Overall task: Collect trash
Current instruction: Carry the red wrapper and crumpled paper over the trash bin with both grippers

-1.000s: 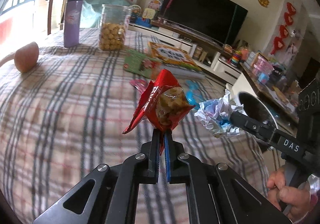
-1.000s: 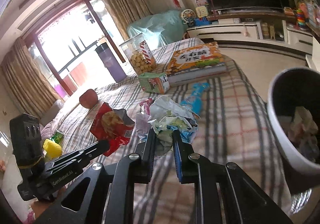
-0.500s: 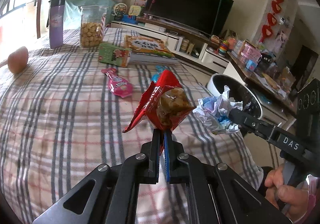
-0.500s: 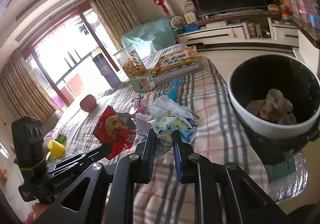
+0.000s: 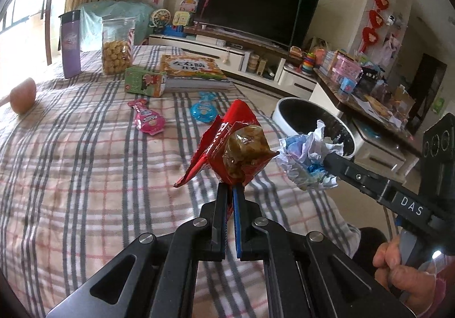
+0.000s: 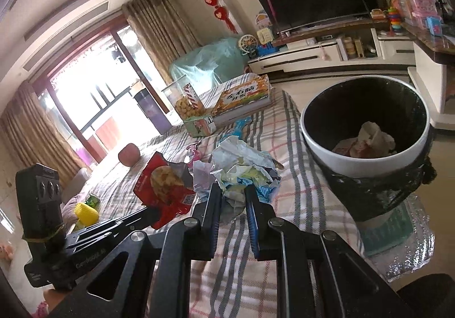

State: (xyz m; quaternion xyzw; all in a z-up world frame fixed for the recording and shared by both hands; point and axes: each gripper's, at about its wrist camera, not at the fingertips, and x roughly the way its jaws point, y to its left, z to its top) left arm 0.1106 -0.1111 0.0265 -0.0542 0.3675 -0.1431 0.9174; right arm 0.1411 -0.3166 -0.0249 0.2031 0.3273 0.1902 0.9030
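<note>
My left gripper (image 5: pixel 231 188) is shut on the bottom edge of a red snack packet (image 5: pixel 236 150), held up above the plaid-covered table (image 5: pixel 85 153). The same packet (image 6: pixel 165 187) shows at the left in the right wrist view. My right gripper (image 6: pixel 233 190) is shut on a crumpled ball of white and blue paper (image 6: pixel 241 167); that ball (image 5: pixel 307 158) hangs to the right of the packet. A white-rimmed bin (image 6: pixel 366 164) lined with a black bag stands just past the table's right edge, with wrappers inside. In the left wrist view the bin (image 5: pixel 284 107) lies behind the paper ball.
On the table lie a pink pouch (image 5: pixel 149 119), a blue pouch (image 5: pixel 203 109), a green carton (image 5: pixel 143 84), a picture book (image 5: pixel 193 72), a biscuit jar (image 5: pixel 117 46), a purple flask (image 5: pixel 70 43) and an apple (image 5: pixel 21 92). A TV cabinet (image 5: pixel 244 53) stands beyond.
Both grippers have carried their loads to the right across the table. The bin has come much closer and now fills the right side of the right wrist view.
</note>
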